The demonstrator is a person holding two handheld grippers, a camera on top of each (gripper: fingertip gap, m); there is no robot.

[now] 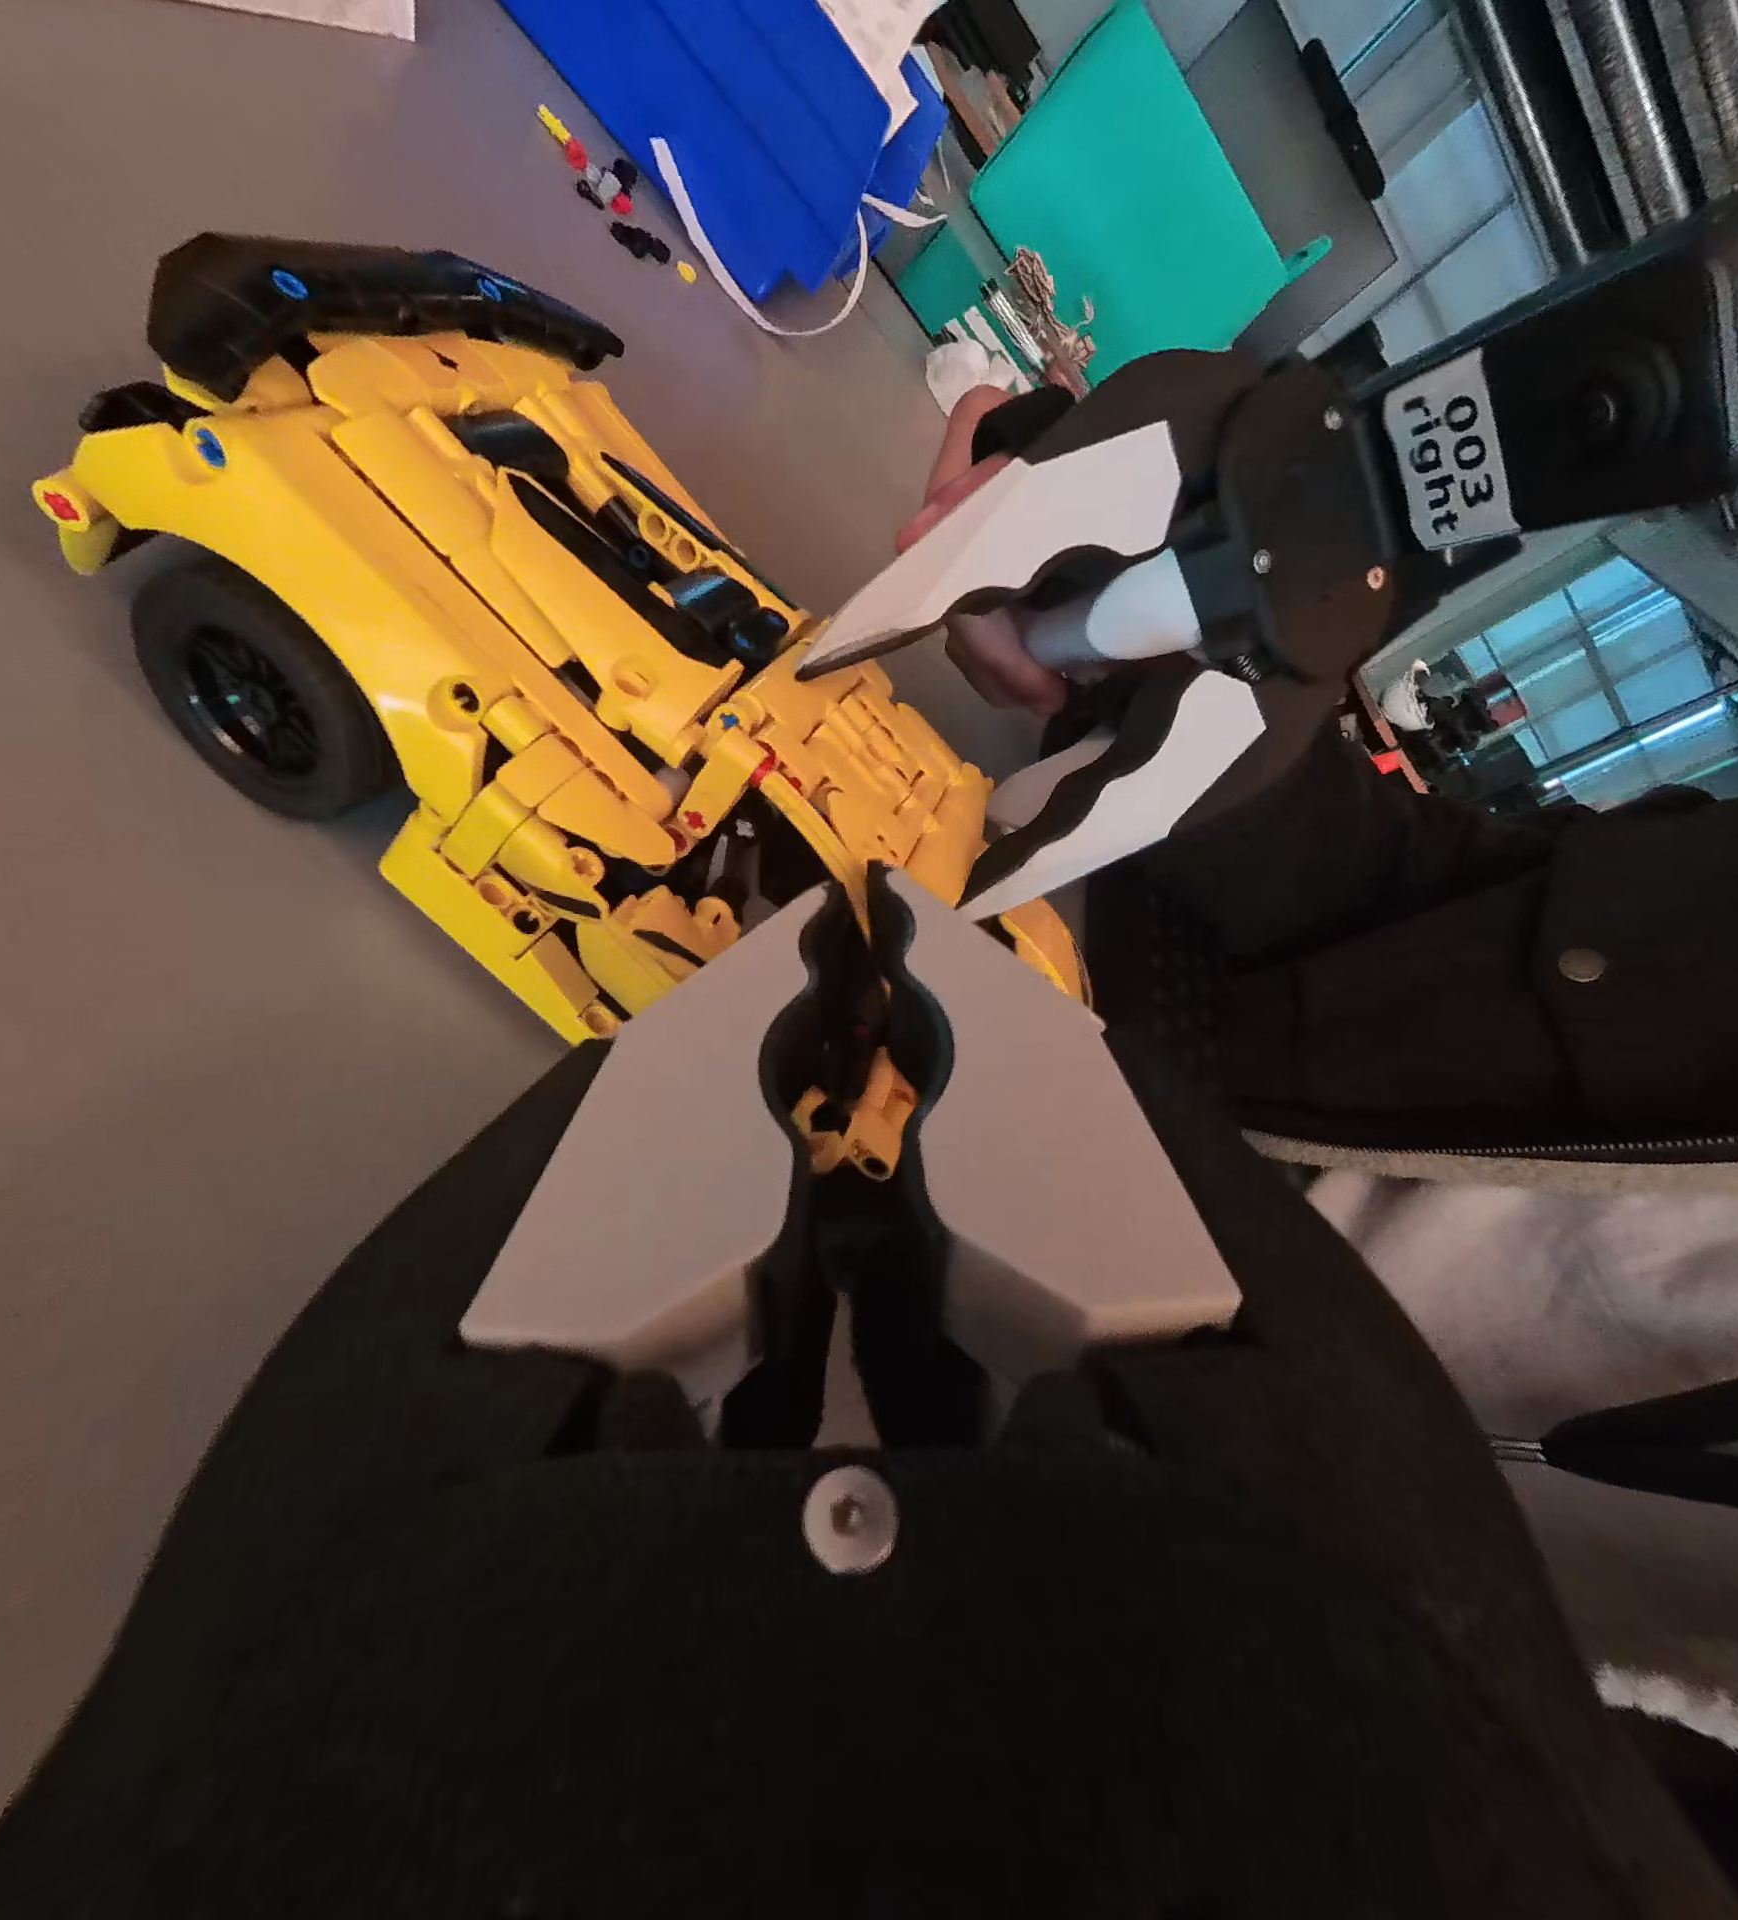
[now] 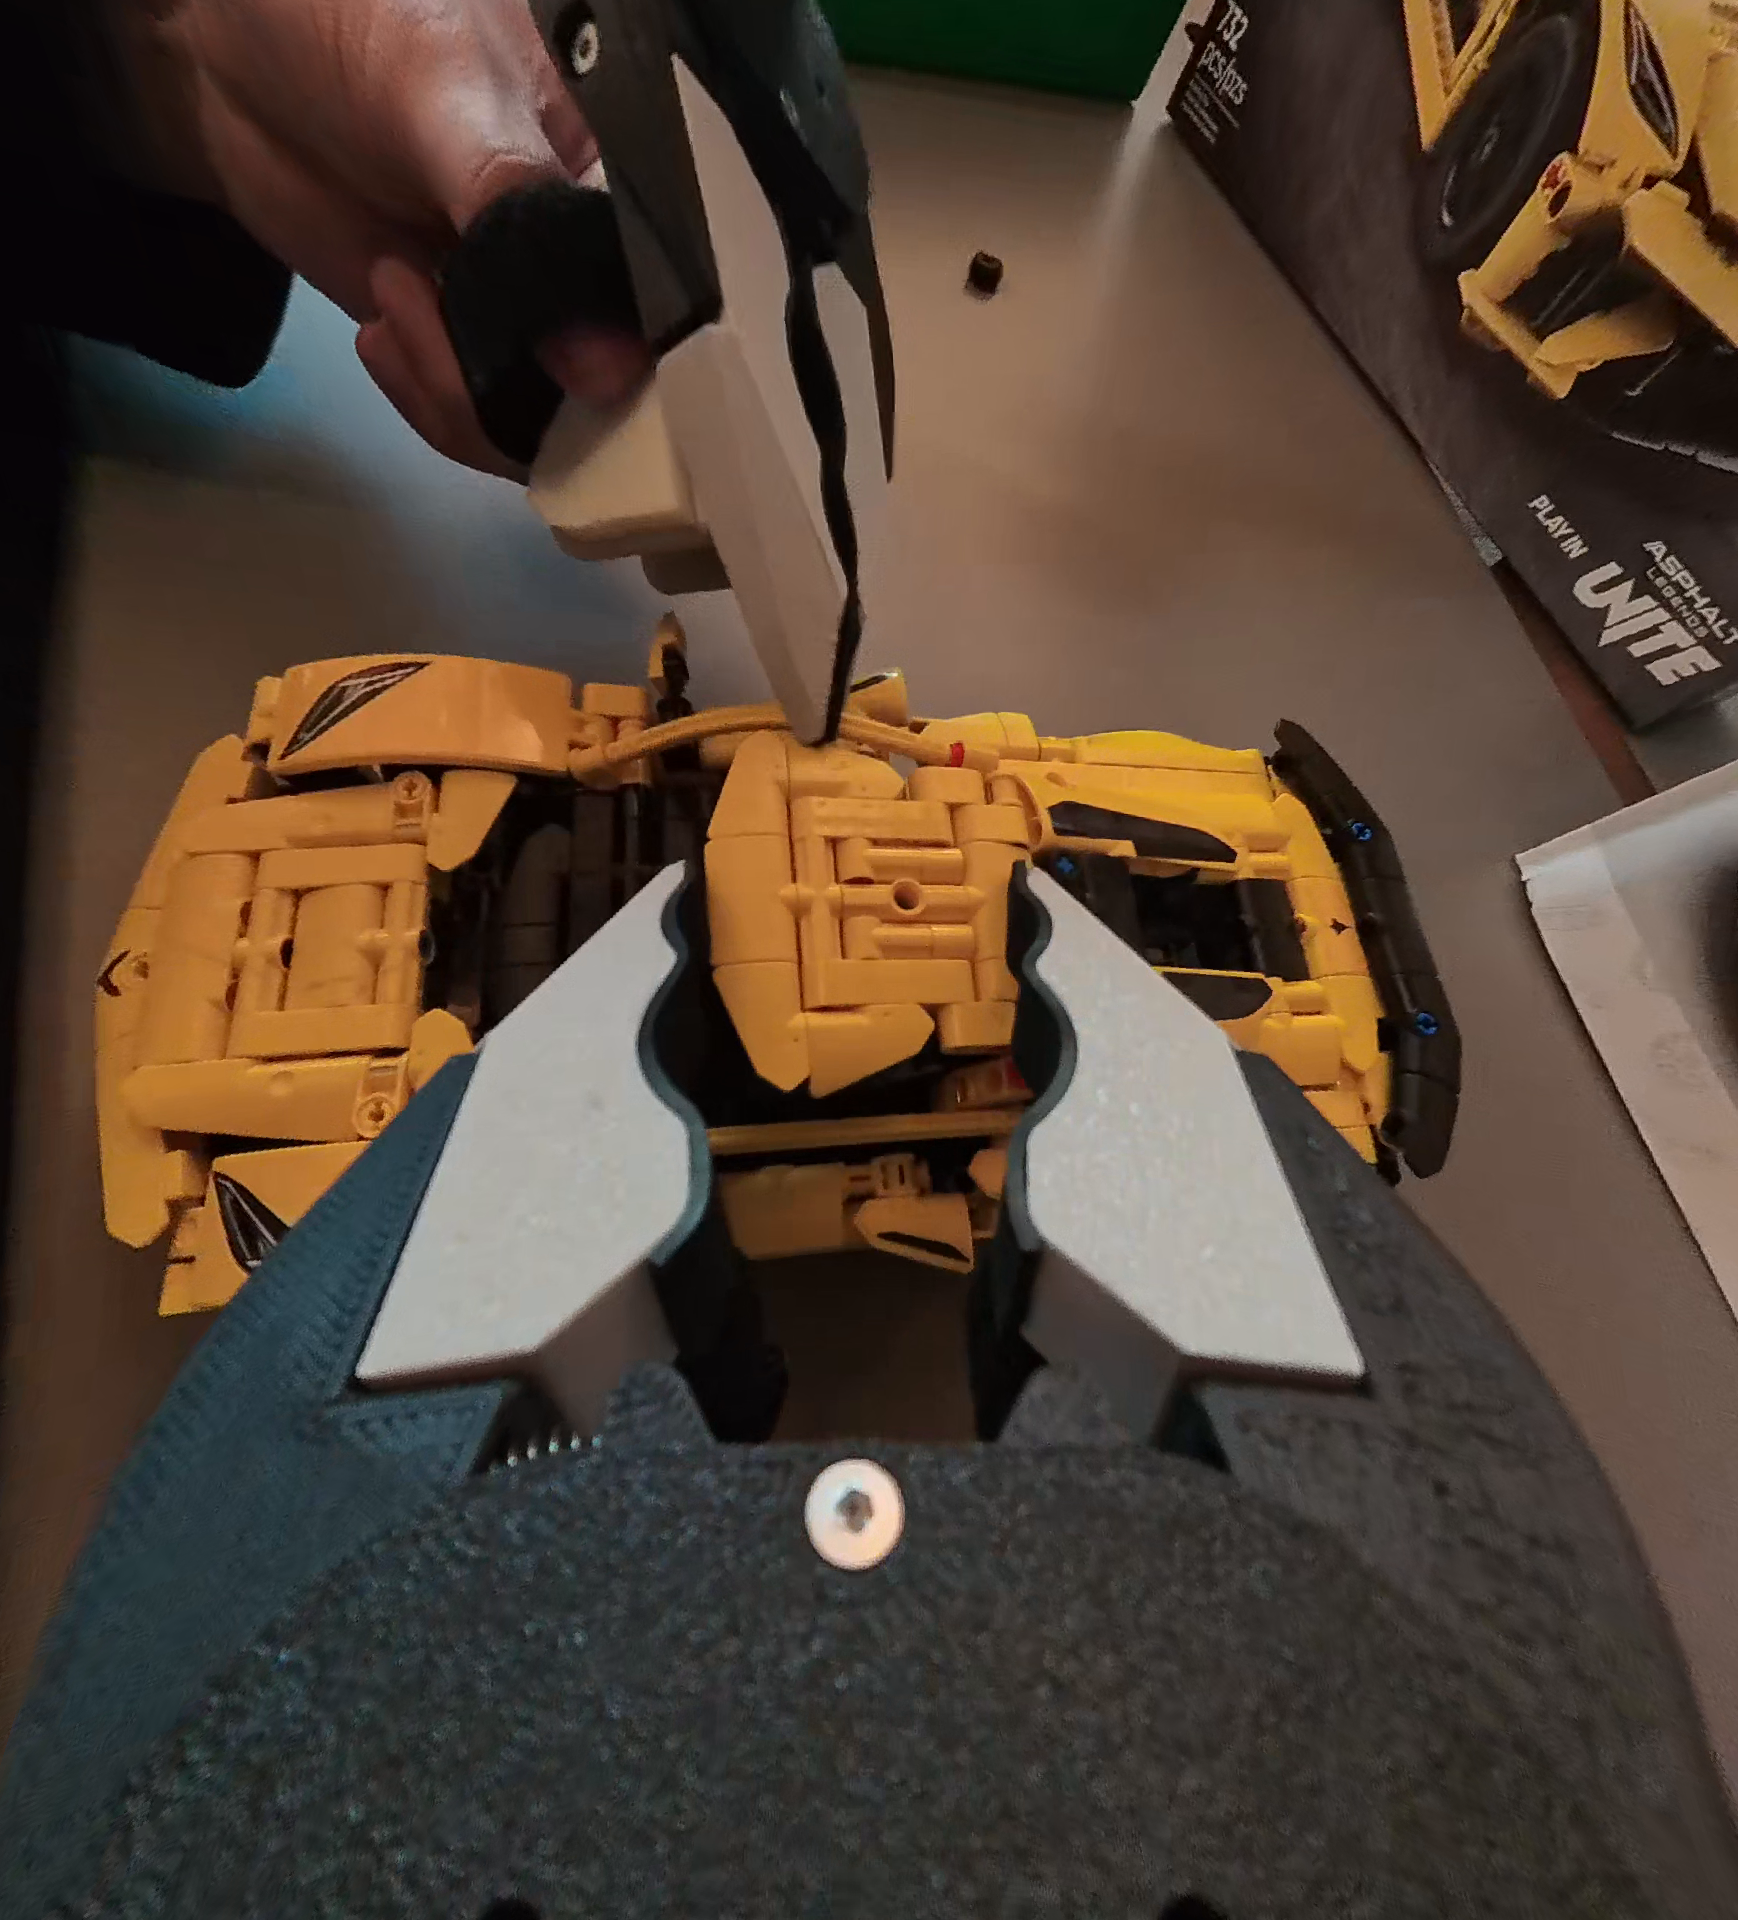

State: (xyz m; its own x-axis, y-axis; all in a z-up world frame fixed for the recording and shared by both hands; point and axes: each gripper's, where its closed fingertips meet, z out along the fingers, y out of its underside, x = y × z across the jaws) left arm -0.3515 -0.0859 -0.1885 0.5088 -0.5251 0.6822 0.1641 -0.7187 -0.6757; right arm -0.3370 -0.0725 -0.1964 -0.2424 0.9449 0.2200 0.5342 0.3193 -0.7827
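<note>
Left tongs (image 1: 860,914) pinching thin yellow roof-edge strip (image 2: 709,736) of yellow brick-built car (image 2: 345,935) | right tongs (image 2: 849,883) spread, straddling car's roof section | car upright on grey surface (image 1: 65,935) | printed box (image 2: 1467,312) near, loose small parts (image 1: 616,197) apart

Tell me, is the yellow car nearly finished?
It looks mostly built: the yellow car has its body, a wheel and the black rear wing on. In hand: the left gripper is shut on the thin yellow hose at the roof's edge, and the right gripper is open around the roof. Maybe left to do: a few small loose pieces lie nearby.
</note>
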